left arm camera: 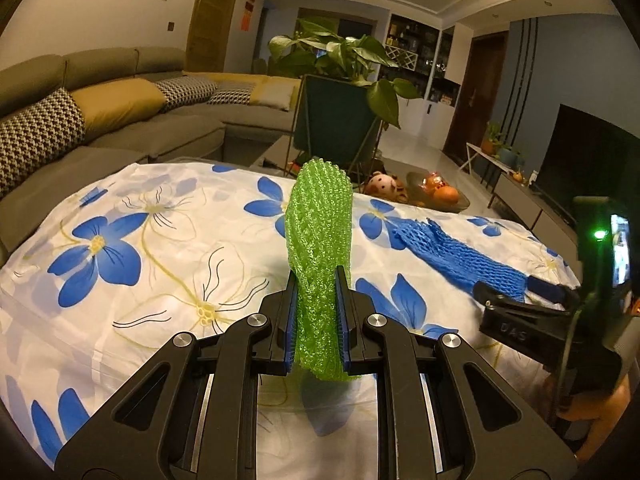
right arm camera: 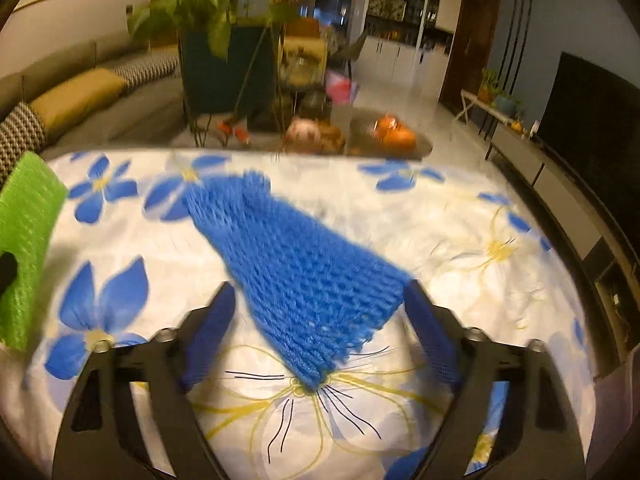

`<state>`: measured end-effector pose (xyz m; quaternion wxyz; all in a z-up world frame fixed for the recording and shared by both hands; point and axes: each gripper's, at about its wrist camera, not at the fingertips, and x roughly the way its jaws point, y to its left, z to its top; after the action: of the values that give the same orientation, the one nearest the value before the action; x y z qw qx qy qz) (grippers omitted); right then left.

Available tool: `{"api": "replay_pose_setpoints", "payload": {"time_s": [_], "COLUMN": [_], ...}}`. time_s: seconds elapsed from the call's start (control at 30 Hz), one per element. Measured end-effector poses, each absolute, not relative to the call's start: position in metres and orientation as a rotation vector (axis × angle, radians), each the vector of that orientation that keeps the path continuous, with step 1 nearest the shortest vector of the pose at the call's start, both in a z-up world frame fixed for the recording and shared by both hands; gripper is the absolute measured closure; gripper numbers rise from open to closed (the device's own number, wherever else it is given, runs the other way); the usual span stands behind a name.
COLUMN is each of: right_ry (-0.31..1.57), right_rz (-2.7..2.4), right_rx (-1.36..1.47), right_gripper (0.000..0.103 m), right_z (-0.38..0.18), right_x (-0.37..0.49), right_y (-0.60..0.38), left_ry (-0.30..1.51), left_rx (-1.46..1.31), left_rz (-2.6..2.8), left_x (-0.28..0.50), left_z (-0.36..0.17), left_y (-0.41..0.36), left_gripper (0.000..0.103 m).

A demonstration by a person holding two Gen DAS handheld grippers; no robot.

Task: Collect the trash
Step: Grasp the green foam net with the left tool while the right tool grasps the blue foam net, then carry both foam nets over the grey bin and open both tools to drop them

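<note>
My left gripper (left arm camera: 317, 276) is shut on a green foam net sleeve (left arm camera: 320, 232) and holds it upright above the flowered cloth; the sleeve also shows at the left edge of the right wrist view (right arm camera: 28, 236). A blue foam net sleeve (right arm camera: 296, 256) lies flat on the cloth. My right gripper (right arm camera: 318, 294) is open, its two blue-padded fingers on either side of the blue sleeve's near end. In the left wrist view the blue sleeve (left arm camera: 452, 252) lies at the right with the right gripper (left arm camera: 524, 292) at its end.
A white cloth with blue flowers (left arm camera: 132, 248) covers the table. Beyond its far edge stand a potted plant in a dark planter (left arm camera: 340, 112), a plush toy (left arm camera: 382, 184) and a bowl of oranges (left arm camera: 440, 194). A sofa (left arm camera: 100, 120) is on the left.
</note>
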<state>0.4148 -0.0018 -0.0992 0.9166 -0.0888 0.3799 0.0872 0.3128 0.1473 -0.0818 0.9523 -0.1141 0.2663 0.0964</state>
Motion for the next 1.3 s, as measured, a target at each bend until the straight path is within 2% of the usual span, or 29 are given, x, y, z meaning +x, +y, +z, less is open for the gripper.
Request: {"api": "replay_pose_setpoints", "payload": {"time_s": [0.03, 0.13, 0.27, 0.5, 0.87, 1.1, 1.3], "right_ry": [0.793, 0.809, 0.808, 0.732, 0.53, 0.481, 0.418], "right_rz": [0.182, 0.199, 0.24, 0.285, 0.253, 0.19, 0.086], "right_rx": [-0.183, -0.186, -0.18, -0.094, -0.014, 0.065, 0.105], "right_gripper": [0.03, 0.051, 0.091, 0.093, 0.093, 0.093, 0.093], "right_z": [-0.102, -0.105, -0.105, -0.086, -0.035, -0.02, -0.009], "right_x": [0.417, 0.417, 0.415, 0.392, 0.298, 0.244, 0.206], "right_y": [-0.001, 0.001, 0.001, -0.014, -0.073, -0.13, -0.176], "left_ry": [0.543, 0.545, 0.546, 0.553, 0.554, 0.512, 0.461], "left_rx": [-0.23, -0.227, -0.236, -0.243, -0.224, -0.172, -0.107], "left_rz": [0.194, 0.193, 0.193, 0.2, 0.208, 0.164, 0.059], "left_x": [0.314, 0.314, 0.314, 0.314, 0.312, 0.285, 0.259], "left_z": [-0.082, -0.083, -0.084, -0.087, -0.082, -0.056, -0.026], "left_y": [0.147, 0.146, 0.147, 0.149, 0.145, 0.115, 0.059], "left_gripper": [0.088, 0.088, 0.088, 0.088, 0.088, 0.088, 0.088]}}
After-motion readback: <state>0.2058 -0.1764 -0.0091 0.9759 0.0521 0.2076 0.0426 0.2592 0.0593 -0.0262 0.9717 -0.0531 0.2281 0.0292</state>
